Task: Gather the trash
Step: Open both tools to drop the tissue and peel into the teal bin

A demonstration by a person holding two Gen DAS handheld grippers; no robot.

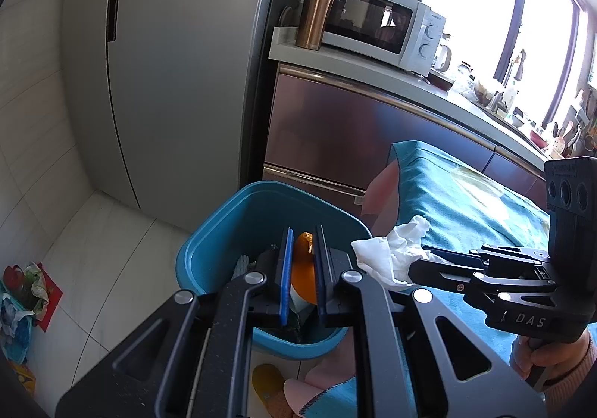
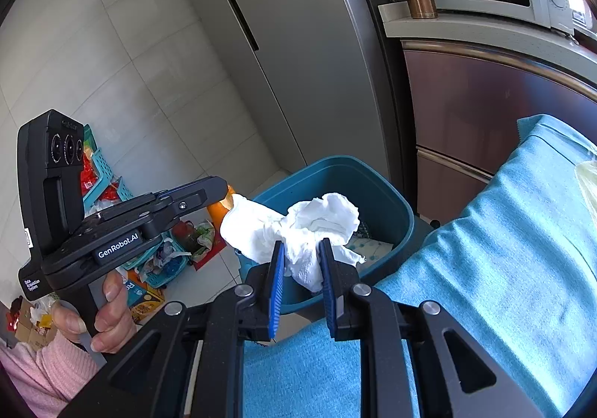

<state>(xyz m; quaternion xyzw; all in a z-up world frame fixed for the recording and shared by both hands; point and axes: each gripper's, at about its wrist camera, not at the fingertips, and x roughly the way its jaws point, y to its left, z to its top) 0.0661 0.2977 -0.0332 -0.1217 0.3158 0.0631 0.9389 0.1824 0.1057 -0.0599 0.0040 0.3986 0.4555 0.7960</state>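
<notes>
A blue trash bin [image 1: 231, 227] stands on the floor beside the blue-clothed table [image 1: 466, 209]; it also shows in the right wrist view [image 2: 377, 190]. My left gripper [image 1: 303, 257] is shut on an orange peel [image 1: 304, 272] and holds it over the bin's opening. My right gripper [image 2: 300, 265] is shut on a crumpled white tissue [image 2: 317, 224] at the bin's rim, just right of the left gripper; the tissue also shows in the left wrist view [image 1: 388, 250]. Some trash lies inside the bin.
A grey fridge [image 1: 179, 74] stands behind the bin. A counter to its right carries a microwave [image 1: 380, 30] and a copper tumbler [image 1: 315, 15]. Baskets with clutter [image 2: 112, 186] sit on the tiled floor at the left. A yellow slipper [image 1: 266, 382] lies below the bin.
</notes>
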